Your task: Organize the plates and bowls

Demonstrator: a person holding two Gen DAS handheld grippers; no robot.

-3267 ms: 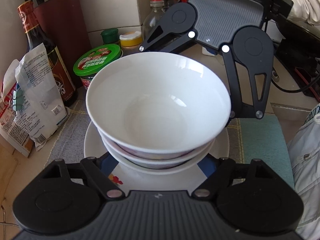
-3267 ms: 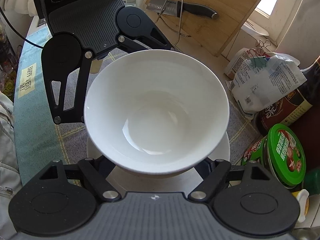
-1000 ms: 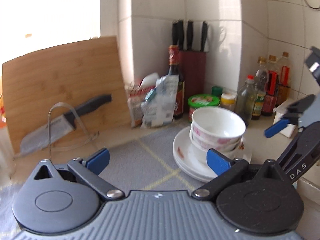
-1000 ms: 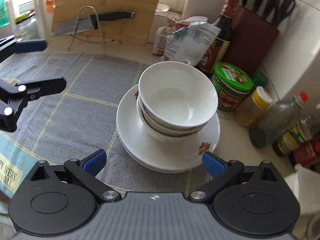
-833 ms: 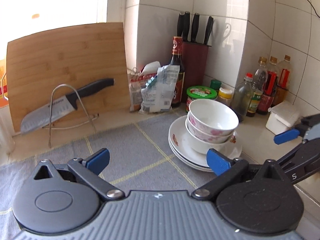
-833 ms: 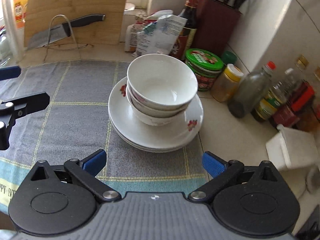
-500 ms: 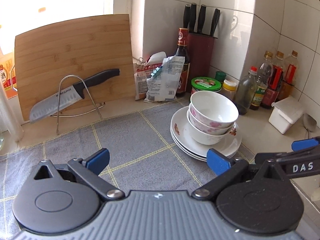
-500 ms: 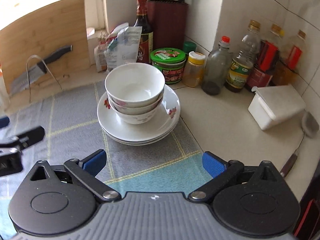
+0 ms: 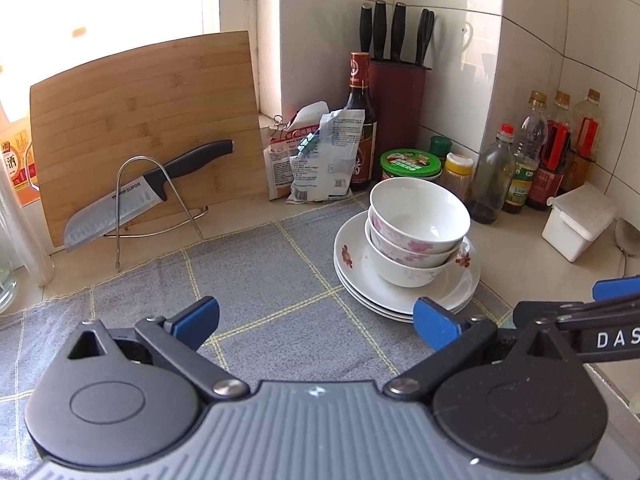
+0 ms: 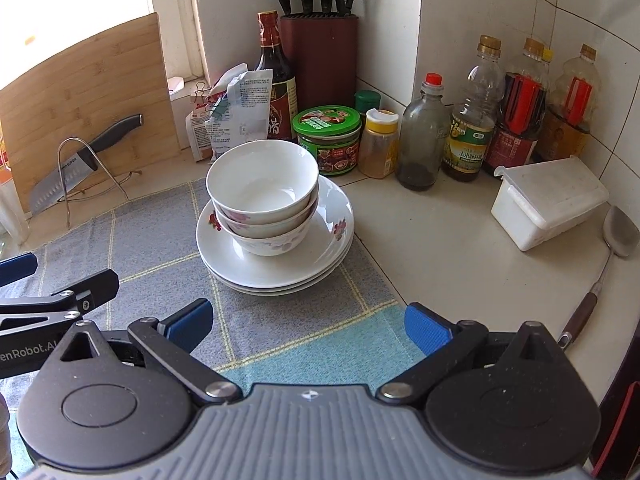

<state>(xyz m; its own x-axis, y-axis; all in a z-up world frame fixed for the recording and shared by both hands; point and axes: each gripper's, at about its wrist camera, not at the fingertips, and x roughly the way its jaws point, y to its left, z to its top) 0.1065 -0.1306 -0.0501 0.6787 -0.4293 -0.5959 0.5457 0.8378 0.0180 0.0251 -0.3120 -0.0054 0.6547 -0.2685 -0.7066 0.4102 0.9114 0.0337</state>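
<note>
1. While both claws hang back from the dishes, the stack of three white porcelain bowls (image 10: 262,196) stands upright inside the pile of white flowered plates (image 10: 320,252), on the grey checked cloth (image 10: 160,248) at the far edge of the surface.
2. As the left claw (image 9: 316,316) looks, the bowls (image 9: 416,228) lie ahead and to its right; its blue pads stand wide apart and hold nothing.
3. As the right claw (image 10: 308,320) looks, the same stack lies almost straight ahead, a little to the left; its pads are also apart and empty.
4. Because the stack is round, it has no long axis to align with.
5. I judge the right claw has the straighter line to the stack, and the organizing looks finished.
</note>
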